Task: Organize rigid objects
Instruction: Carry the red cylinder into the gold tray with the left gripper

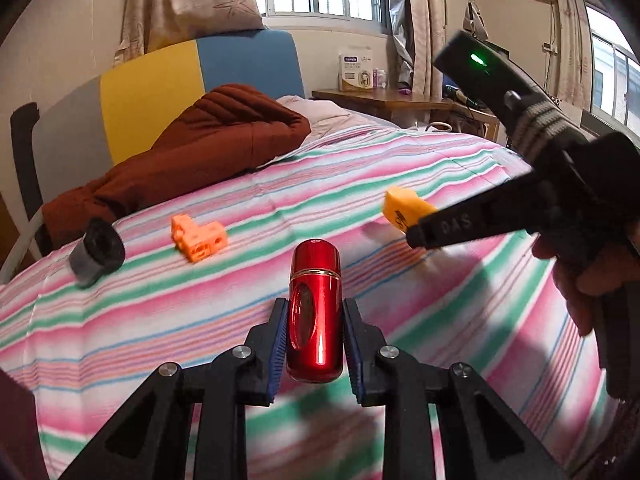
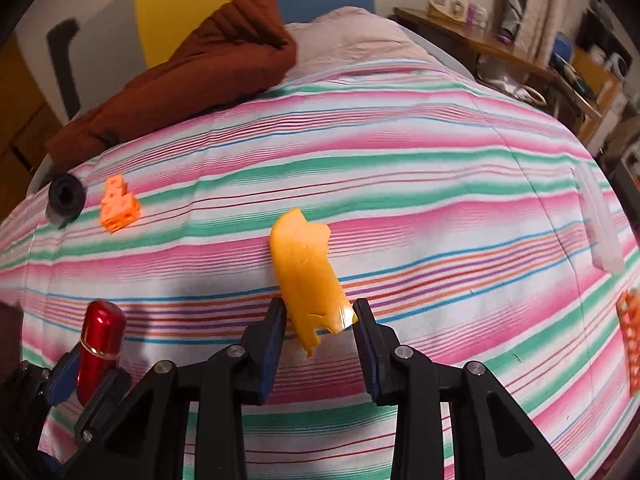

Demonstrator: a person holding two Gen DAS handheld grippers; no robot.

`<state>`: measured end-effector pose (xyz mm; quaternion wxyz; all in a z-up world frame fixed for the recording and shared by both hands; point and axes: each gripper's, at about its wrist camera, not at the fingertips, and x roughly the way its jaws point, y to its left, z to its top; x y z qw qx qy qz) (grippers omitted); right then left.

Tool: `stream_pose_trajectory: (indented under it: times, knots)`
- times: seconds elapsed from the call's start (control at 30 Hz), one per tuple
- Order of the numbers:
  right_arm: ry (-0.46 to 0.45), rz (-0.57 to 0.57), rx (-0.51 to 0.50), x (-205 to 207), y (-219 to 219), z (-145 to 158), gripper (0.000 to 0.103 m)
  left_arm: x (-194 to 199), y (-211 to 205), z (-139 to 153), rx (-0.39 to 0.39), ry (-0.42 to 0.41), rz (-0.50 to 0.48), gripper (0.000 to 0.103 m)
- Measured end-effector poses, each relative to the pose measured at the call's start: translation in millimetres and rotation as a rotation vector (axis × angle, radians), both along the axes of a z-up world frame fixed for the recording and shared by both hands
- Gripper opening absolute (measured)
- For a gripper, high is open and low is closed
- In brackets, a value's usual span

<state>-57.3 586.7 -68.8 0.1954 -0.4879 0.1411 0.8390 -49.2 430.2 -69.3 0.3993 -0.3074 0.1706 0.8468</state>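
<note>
While both grippers grip something, each object hangs above the striped bedspread.

Left wrist view: the left gripper has its blue pads closed against the sides of a red metallic capsule, held lengthwise between the fingers; an orange block piece and a black-and-grey cylinder lie on the bedspread beyond, near a brown jacket. Right wrist view: the right gripper is clamped narrowly on the lower end of a yellow plastic piece, which sticks out forward; an orange perforated piece lies at the right edge.
</note>
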Motion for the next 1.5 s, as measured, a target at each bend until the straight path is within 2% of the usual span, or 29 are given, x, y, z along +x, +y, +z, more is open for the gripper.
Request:
stream_pose_trajectory:
  times: [0.13,0.2,0.4,0.57,0.67,0.97,1.27,1.5]
  knots:
    - [0.018,0.08,0.029,-5.8,-17.3,2.6,0.034,6.0,-11.1,-4.2,-0.02,-0.056,-0.004,0.025]
    - [0.029,0.12,0.015,-8.2,-24.3,2.3,0.034,7.0,-22.2,-6.4,-0.022,-0.116,0.002,0.025]
    - [0.027,0.186,0.029,-11.0,-36.2,0.2,0.034,14.3,-70.7,-3.7,0.067,-0.215,0.079,0.025]
    - [0.037,0.222,0.009,-8.0,-45.2,1.1,0.034,41.7,-101.5,-4.6,0.065,-0.191,0.061,0.025]
    - [0.041,0.244,0.003,-8.4,-51.1,1.3,0.034,49.8,-118.5,-1.5,0.087,-0.206,0.069,0.025]
    - [-0.008,0.279,0.039,-9.0,-63.2,-7.1,0.034,66.8,-182.8,24.1,0.141,-0.158,0.118,0.025]
    - [-0.013,0.291,0.058,-8.0,-67.2,-8.7,0.034,76.2,-262.1,40.6,0.2,-0.146,0.257,0.025]
    - [-0.024,0.295,0.071,-7.4,-71.2,-9.9,0.034,65.1,-324.1,44.4,0.247,-0.158,0.418,0.025]
